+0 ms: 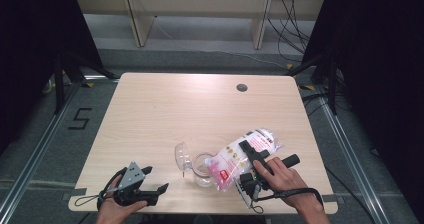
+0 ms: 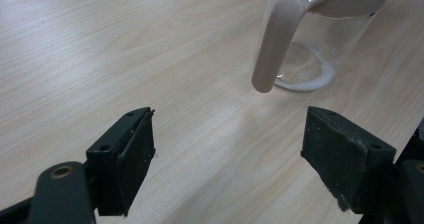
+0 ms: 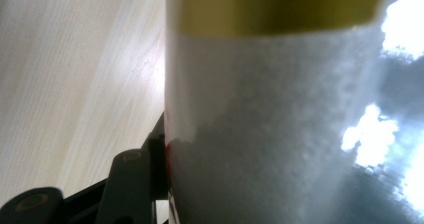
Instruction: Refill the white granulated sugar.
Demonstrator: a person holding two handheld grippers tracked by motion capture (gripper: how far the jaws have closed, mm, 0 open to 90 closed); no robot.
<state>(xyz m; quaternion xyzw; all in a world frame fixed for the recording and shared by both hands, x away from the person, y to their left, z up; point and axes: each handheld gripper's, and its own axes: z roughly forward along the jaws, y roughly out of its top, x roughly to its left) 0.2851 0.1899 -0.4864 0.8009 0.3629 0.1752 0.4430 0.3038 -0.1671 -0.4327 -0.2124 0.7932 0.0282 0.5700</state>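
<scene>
At the left of the high view, the left gripper (image 1: pixel 150 184) rests near the table's (image 1: pixel 165 109) front edge, its jaws spread wide and holding nothing. Its own view looks along those parted jaws toward the clear glass jar (image 2: pixel 320 44), which stands just ahead with a pale pink handle (image 2: pixel 272 44) hanging down from a pink rim. A thin ring of white grains lies in the jar's base.

In the high view the jar (image 1: pixel 202 169) sits near the front middle of the table, with its clear hinged lid (image 1: pixel 182 156) tipped open to the left. Over it the right gripper (image 1: pixel 252 154) holds a plastic bag of white granules (image 1: pixel 242 156), pinched between the jaws and tilted mouth-down toward the jar. The right gripper view is close and blurred; it seems to show the bag's (image 3: pixel 280 124) white contents pressed against one jaw.

To pour well, the bag's mouth should stay over the jar opening and tilt gradually, so the grains run in a steady stream. The free left gripper could steady the jar by its handle, since a light jar may shift or tip under the bag's touch.
</scene>
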